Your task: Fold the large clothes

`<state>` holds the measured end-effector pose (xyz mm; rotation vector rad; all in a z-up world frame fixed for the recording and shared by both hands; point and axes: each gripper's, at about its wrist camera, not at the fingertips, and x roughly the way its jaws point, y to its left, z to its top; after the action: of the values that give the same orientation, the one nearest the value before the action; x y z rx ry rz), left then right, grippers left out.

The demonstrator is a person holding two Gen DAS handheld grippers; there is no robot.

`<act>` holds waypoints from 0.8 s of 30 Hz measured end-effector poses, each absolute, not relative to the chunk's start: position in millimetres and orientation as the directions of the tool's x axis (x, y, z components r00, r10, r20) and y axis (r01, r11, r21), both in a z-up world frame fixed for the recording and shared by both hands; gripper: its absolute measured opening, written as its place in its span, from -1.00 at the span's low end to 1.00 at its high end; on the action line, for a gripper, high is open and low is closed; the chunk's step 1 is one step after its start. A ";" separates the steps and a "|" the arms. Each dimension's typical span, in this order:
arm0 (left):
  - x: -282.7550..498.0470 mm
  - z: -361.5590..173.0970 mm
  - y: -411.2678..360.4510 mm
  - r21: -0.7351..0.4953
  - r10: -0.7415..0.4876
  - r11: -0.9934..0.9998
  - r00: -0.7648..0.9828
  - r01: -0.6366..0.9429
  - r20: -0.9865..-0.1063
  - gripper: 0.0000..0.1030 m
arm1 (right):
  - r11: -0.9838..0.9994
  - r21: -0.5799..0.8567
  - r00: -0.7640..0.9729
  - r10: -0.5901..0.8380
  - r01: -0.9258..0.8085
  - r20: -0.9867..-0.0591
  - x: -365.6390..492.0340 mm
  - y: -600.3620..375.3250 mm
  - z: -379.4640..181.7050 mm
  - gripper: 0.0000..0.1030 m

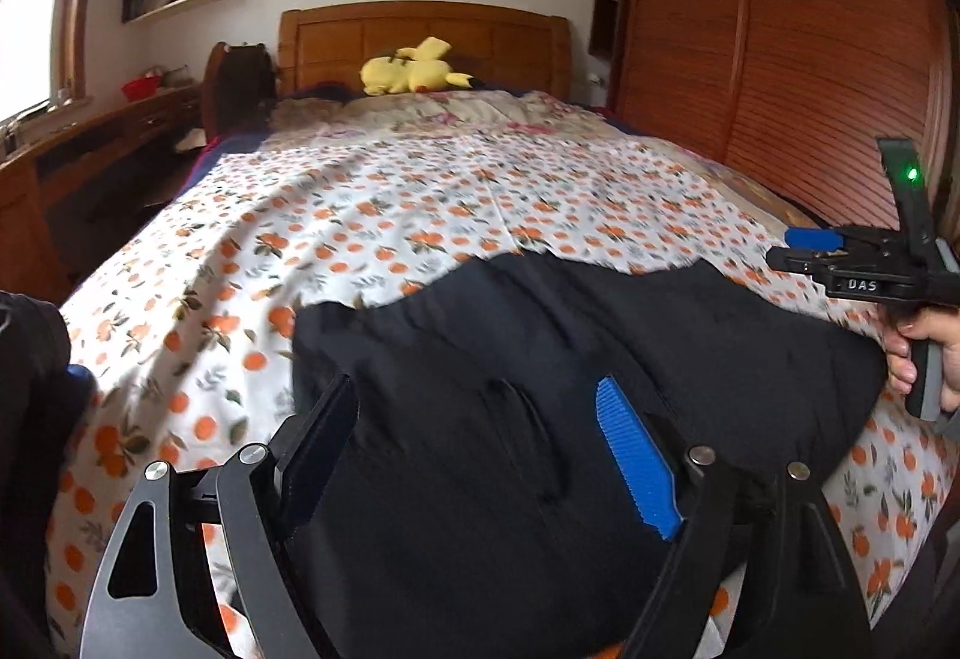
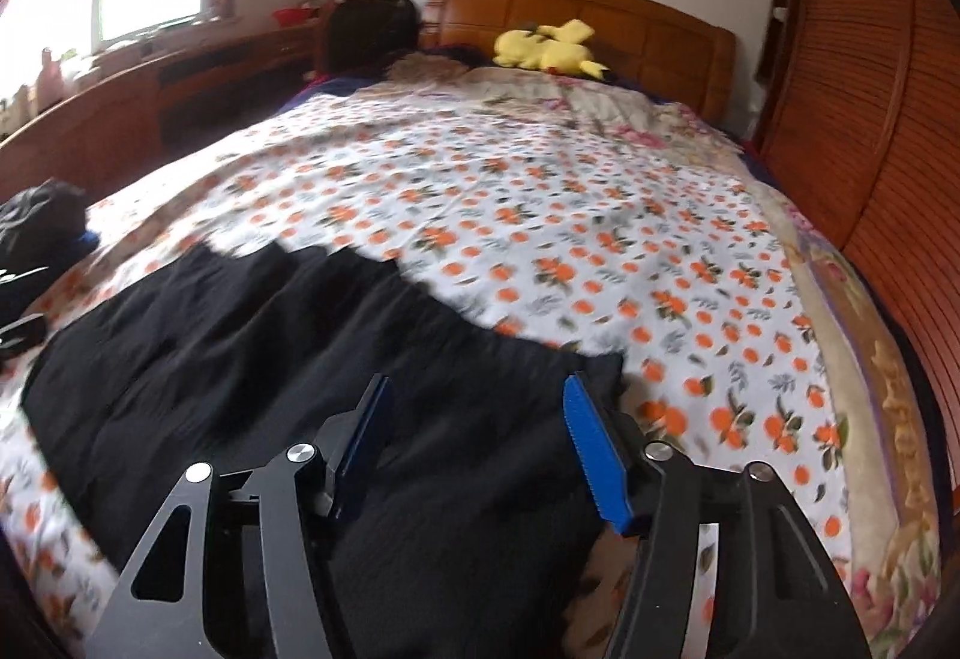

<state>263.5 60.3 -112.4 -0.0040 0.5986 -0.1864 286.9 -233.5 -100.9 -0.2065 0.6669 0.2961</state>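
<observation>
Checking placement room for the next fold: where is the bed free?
Free: the orange-print sheet between the black garment and the floral quilt near the yellow plush. Crowded: the near edge under the garment and dark clothes at the left.

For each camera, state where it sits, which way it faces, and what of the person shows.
Left wrist: on the left tool, facing up the bed toward the headboard over the black garment; its open jaws, the right tool and a hand show.
Right wrist: on the right tool, same heading; only its open jaws show.
Shared: garment, orange-print sheet, yellow plush, headboard.
</observation>
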 end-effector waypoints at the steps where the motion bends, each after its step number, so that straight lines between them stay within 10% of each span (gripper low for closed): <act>1: 260.4 -115.0 57.3 -0.056 -0.182 0.982 0.807 0.183 -0.562 0.62 | 0.934 -0.087 0.737 0.213 -0.346 -0.641 281.6 -230.3 -103.4 0.04; 24: 218.7 -135.1 22.7 -0.054 -0.291 0.946 0.763 0.320 -0.577 0.66 | 0.945 -0.102 0.632 0.125 -0.309 -0.765 239.5 -214.8 -172.5 -0.05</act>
<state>218.7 22.7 -135.1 0.0489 0.6190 -0.3323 239.5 -214.8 -172.5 -0.2327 0.8522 0.2507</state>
